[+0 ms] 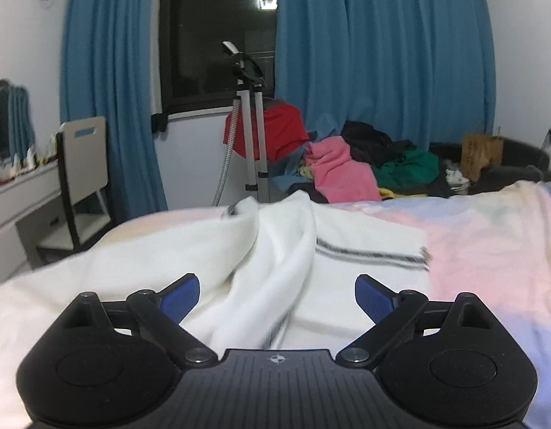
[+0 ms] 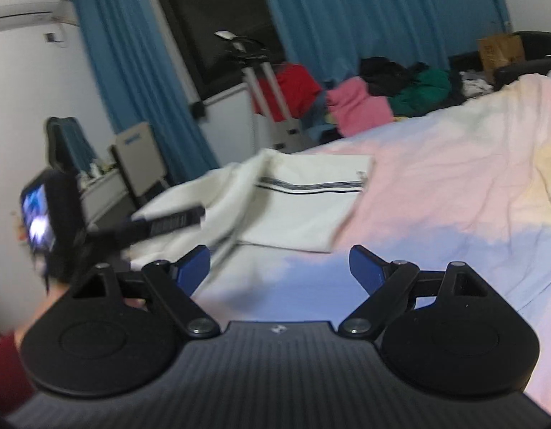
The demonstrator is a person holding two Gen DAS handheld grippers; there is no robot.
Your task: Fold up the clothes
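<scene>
A white cloth (image 1: 347, 221) with a thin grey stripe lies on the pastel bedsheet (image 1: 483, 250). Its right part is flat and its left part is bunched into long folds. My left gripper (image 1: 275, 280) hangs open just over those folds, with nothing between its blue pads (image 1: 179, 298). In the right wrist view the same cloth (image 2: 304, 211) lies ahead and to the left. My right gripper (image 2: 279, 252) is open over bare sheet short of the cloth's near edge. A blurred black finger (image 2: 168, 222) of the left gripper reaches over the bunched side.
Past the bed's far edge are a pile of clothes (image 1: 343, 171) in pink, green and black, a tripod (image 1: 252, 132) with a red cloth behind it, and a brown paper bag (image 1: 479, 153). A chair (image 1: 84, 175) and desk stand at the left by blue curtains.
</scene>
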